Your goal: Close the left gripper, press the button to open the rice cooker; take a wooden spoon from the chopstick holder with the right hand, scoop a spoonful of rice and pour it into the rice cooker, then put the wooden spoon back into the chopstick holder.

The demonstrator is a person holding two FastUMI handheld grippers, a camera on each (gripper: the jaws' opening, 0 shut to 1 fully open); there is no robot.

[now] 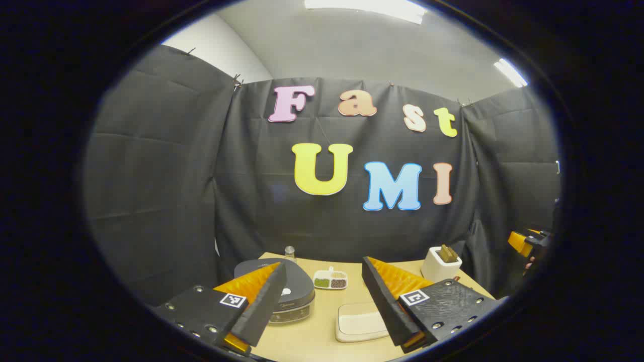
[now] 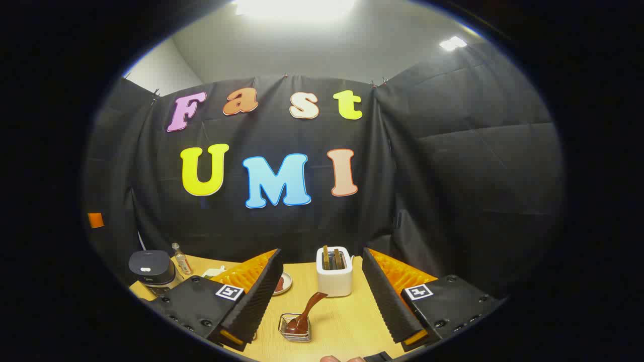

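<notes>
Left gripper view shows the left gripper point(image 1: 324, 301) fingers spread wide above the shut rice cooker point(image 1: 287, 294) lower left, so closing them looks next.

Light wooden table point(image 2: 347, 314): dark round lidded rice cooker point(image 1: 292, 294), white divided dish of beans point(image 1: 330, 279), pale rectangular tray point(image 1: 359, 322), white toaster point(image 2: 334, 271). Also a wire holder point(image 2: 296, 328) with a brown wooden spoon point(image 2: 307, 311), small clear bottle point(image 2: 181, 261).
</notes>
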